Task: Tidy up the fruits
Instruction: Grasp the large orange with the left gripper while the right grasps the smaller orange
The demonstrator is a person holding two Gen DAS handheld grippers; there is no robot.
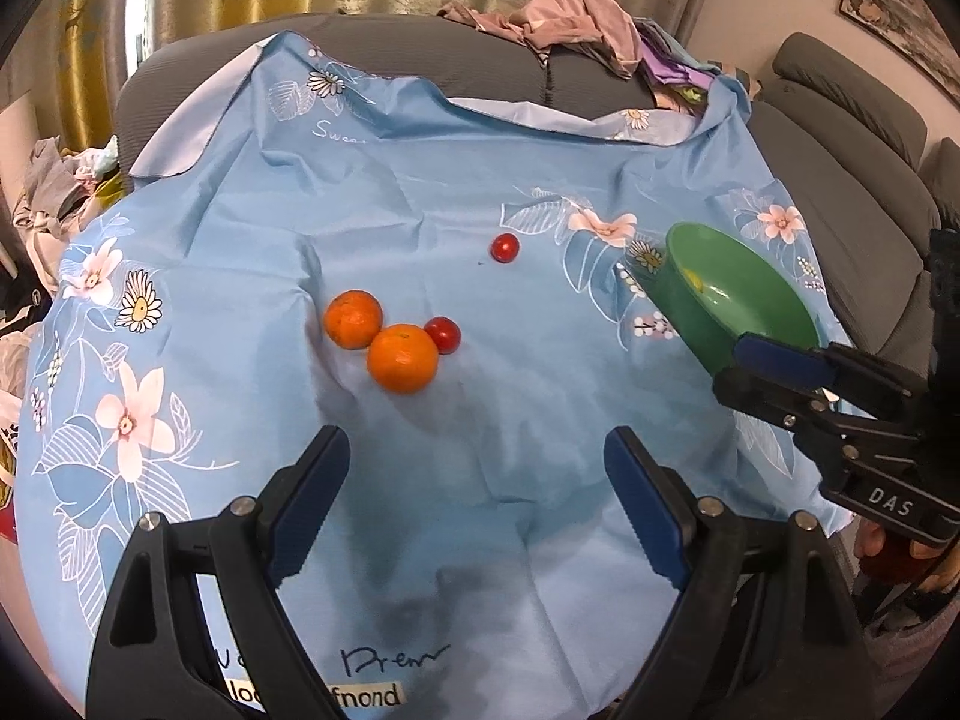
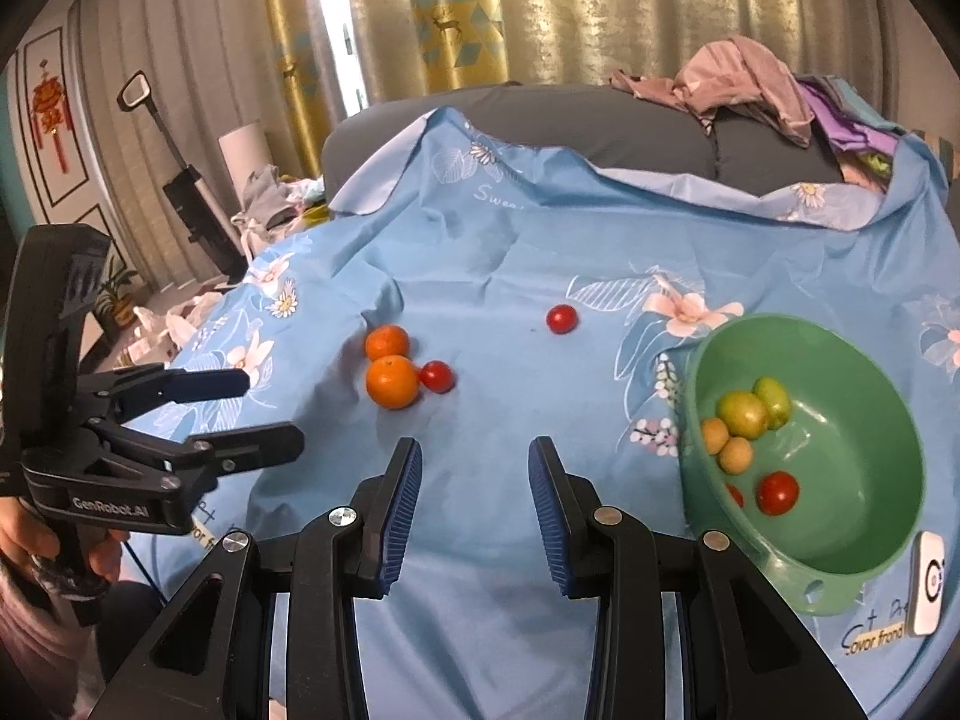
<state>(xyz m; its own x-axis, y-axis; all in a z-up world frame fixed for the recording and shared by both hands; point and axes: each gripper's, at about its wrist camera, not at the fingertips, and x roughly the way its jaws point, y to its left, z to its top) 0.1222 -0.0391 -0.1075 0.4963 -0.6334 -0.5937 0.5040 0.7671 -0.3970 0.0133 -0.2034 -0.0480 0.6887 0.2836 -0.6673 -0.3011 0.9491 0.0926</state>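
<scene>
Two oranges [image 1: 401, 358] [image 1: 353, 319] and a red tomato [image 1: 443, 334] lie together on the blue floral cloth [image 1: 240, 300]; a second tomato [image 1: 504, 248] lies apart, farther back. They also show in the right wrist view: oranges [image 2: 392, 381] [image 2: 387, 342], tomatoes [image 2: 437, 376] [image 2: 561, 319]. A green bowl [image 2: 864, 516] at the right holds several small fruits, green, yellow and red. My left gripper [image 1: 477, 450] is open and empty, short of the oranges. My right gripper [image 2: 474, 462] is open and empty, left of the bowl [image 1: 774, 306].
The cloth covers a grey sofa [image 1: 420, 54] with a heap of clothes [image 1: 576, 18] on its back. A small white device [image 2: 927, 582] lies beside the bowl. Clutter [image 2: 264, 198] and a vacuum [image 2: 186, 186] stand at the left by the curtains.
</scene>
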